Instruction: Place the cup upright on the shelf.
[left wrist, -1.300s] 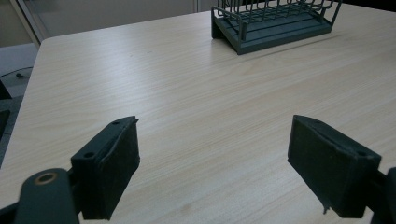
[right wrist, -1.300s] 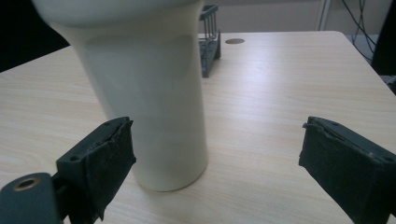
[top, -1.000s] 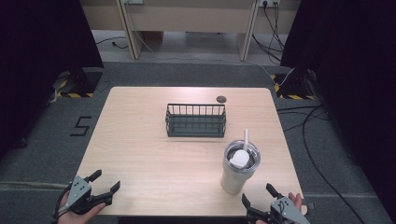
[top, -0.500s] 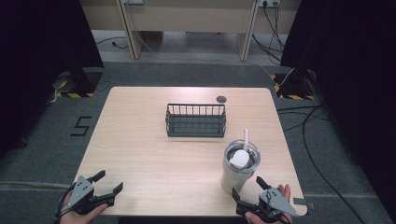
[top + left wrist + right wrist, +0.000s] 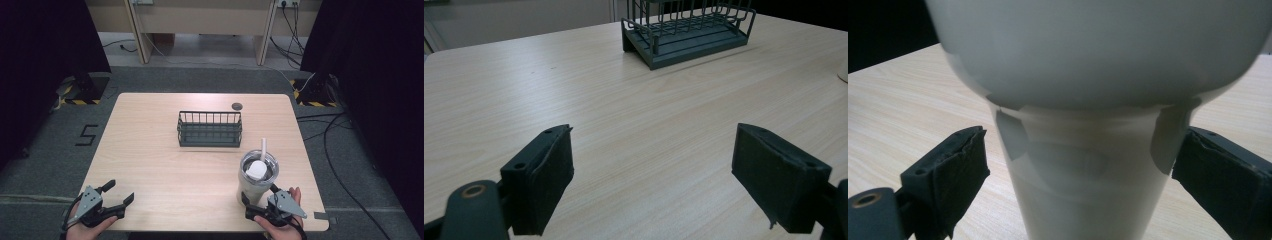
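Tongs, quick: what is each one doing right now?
Left tongs: open, holding nothing.
Right tongs: open, jaws either side of the tumbler, not clamped.

The one sign that can be read is a black figure "5" point(image 5: 88, 135). It is marked on the grey floor point(image 5: 45, 165), beside the left edge of the table point(image 5: 150, 150). From the left gripper point(image 5: 116, 198) it lies further away from the person and a little to the left; from the right gripper point(image 5: 259, 201) it is well apart, far to the left. On the tumbler point(image 5: 256, 176), which stands between the open jaws of the right gripper, no letters or brand can be made out, and on the wire basket point(image 5: 210, 129) no label can be read.
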A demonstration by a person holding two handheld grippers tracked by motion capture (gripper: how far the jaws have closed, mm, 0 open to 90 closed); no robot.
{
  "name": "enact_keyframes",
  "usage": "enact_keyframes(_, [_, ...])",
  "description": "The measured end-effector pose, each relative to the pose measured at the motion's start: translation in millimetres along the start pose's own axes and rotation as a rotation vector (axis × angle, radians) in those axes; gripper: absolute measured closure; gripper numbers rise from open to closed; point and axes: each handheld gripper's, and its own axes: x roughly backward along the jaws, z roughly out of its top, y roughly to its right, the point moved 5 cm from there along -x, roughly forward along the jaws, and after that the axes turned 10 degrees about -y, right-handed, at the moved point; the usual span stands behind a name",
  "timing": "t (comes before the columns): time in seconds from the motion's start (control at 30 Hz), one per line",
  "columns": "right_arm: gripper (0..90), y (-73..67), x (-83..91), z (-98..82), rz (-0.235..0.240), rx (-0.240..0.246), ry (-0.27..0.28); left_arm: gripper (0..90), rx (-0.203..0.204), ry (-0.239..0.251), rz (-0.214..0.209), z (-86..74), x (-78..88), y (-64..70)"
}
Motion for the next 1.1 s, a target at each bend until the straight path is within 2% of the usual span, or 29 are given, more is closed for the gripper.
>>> enact_keyframes(0.33, [8.8, 1.1, -12.8, 1.0, -0.008, -0.026, -0.002, 16.8, -0.021, 0.007, -0.028, 5.6, -5.6, 2.6])
enact_keyframes(0.53, [8.7, 1.3, -16.8, 3.1, -0.010, -0.021, 0.003, 16.9, -0.028, 0.009, -0.038, 6.3, -6.2, 3.7])
enact_keyframes(0.8, [8.9, 0.6, -20.3, 2.5, -0.028, -0.012, 0.028, 17.2, -0.031, 0.009, -0.048, 5.6, -6.7, 5.3])
enact_keyframes(0.87, [8.8, 1.1, -21.8, 2.4, -0.026, -0.016, 0.037, 17.2, -0.031, 0.004, -0.052, 4.8, -7.9, 5.7])
enact_keyframes(0.97, [8.8, -0.5, -22.9, 1.0, -0.024, -0.050, 0.055, 17.2, -0.040, 0.004, -0.054, 5.2, -7.4, 6.6])
enact_keyframes(1.1, [9.0, -1.1, -23.6, 2.2, -0.038, -0.041, 0.059, 17.2, -0.045, 0.005, -0.062, 5.1, -7.7, 8.3])
